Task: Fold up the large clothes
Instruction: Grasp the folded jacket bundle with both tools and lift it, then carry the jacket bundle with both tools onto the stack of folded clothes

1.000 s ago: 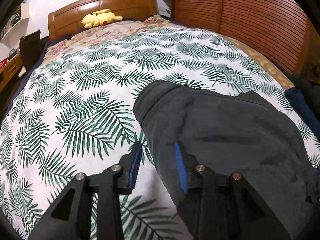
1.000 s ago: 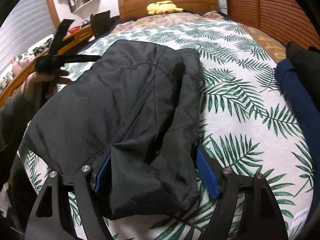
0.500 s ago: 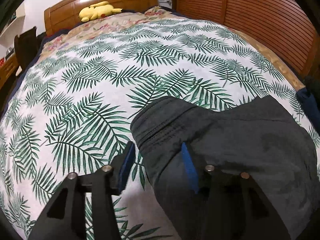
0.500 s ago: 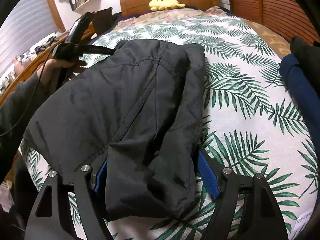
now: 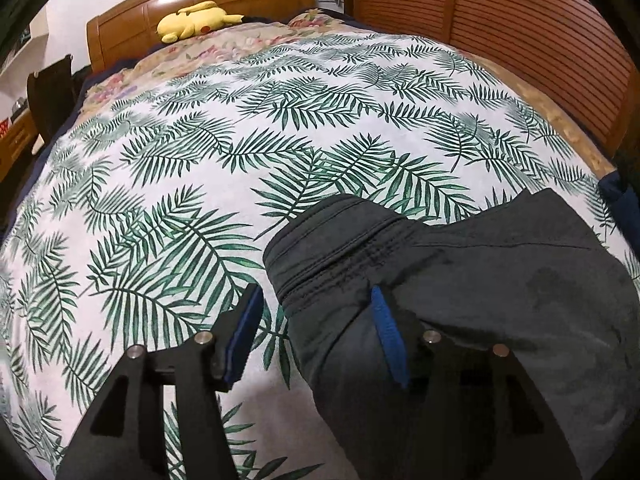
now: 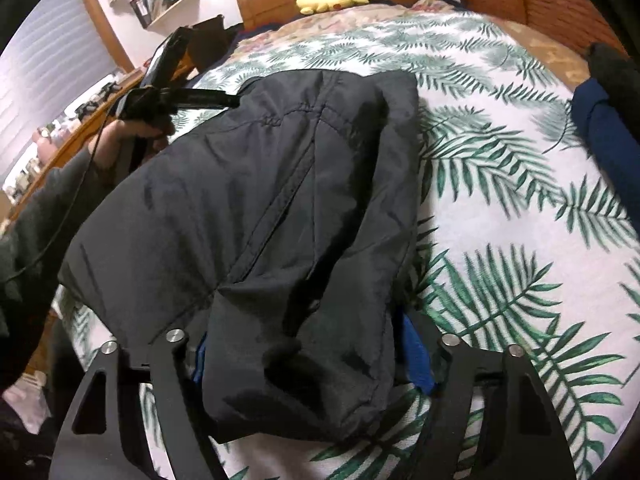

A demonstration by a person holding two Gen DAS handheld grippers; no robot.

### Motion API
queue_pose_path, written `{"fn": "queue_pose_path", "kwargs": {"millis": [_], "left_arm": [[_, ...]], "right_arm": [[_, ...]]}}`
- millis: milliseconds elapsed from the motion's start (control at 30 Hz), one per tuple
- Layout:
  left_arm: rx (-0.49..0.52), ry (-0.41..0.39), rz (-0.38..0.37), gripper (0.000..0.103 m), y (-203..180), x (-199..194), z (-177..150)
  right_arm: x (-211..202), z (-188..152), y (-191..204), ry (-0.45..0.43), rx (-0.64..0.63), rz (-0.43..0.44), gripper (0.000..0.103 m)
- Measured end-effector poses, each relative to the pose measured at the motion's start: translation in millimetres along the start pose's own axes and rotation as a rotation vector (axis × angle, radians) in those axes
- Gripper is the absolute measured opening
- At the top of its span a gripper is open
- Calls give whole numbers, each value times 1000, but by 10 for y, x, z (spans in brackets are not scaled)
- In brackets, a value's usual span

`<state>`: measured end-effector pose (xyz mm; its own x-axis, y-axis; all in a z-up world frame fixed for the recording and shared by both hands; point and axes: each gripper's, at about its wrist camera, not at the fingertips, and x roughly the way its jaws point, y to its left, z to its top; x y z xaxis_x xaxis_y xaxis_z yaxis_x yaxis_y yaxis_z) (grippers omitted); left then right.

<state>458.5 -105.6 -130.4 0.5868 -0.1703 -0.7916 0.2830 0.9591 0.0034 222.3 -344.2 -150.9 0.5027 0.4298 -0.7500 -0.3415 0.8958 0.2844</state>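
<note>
Opening over the last second, the left gripper (image 5: pixel 316 312) stood with fingers wide astride the dark jacket's (image 6: pixel 256 208) corner, pads not pressing it. The right gripper (image 6: pixel 308 356) narrowed slightly; a folded jacket end bulged between its fingers, though actual clamping couldn't be told. The jacket lay on the bed's palm-print cover (image 5: pixel 192 184). Both grippers angled downward.

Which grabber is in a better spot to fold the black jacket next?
Probably the right gripper: a thick fold of the black jacket fills its jaws. The left gripper, jaws just opened, only straddles the jacket's corner.
</note>
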Motion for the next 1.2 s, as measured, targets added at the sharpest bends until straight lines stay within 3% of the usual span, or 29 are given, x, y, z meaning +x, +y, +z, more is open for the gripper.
{"fn": "queue_pose_path", "kwargs": {"millis": [133, 233, 267, 367, 433, 633, 867, 1067, 1200], "left_arm": [[22, -6, 9, 55, -20, 3, 7], [26, -3, -32, 36, -36, -4, 5], [32, 0, -47, 26, -52, -9, 6], [59, -8, -11, 11, -135, -62, 15], [55, -37, 29, 8, -151, -176, 22], [36, -155, 61, 7, -158, -817, 154], [64, -281, 69, 7, -461, -1644, 379], [79, -410, 36, 7, -915, -2300, 699], [119, -478, -34, 7, -1503, -2645, 977]], "right_arm": [[17, -1, -10, 12, 17, 63, 57], [4, -7, 7, 8, 16, 103, 45], [-7, -11, 27, 0, 10, 109, 40], [-65, -8, 112, -48, -20, 91, 27], [-158, 12, 169, -101, -29, 79, 23], [-440, 122, 199, -207, -16, 95, 15], [-925, 407, 213, -325, -50, 55, 11], [-1734, 720, 145, -432, -125, -53, 10], [-2430, 846, -114, -491, -142, -169, 10]]}}
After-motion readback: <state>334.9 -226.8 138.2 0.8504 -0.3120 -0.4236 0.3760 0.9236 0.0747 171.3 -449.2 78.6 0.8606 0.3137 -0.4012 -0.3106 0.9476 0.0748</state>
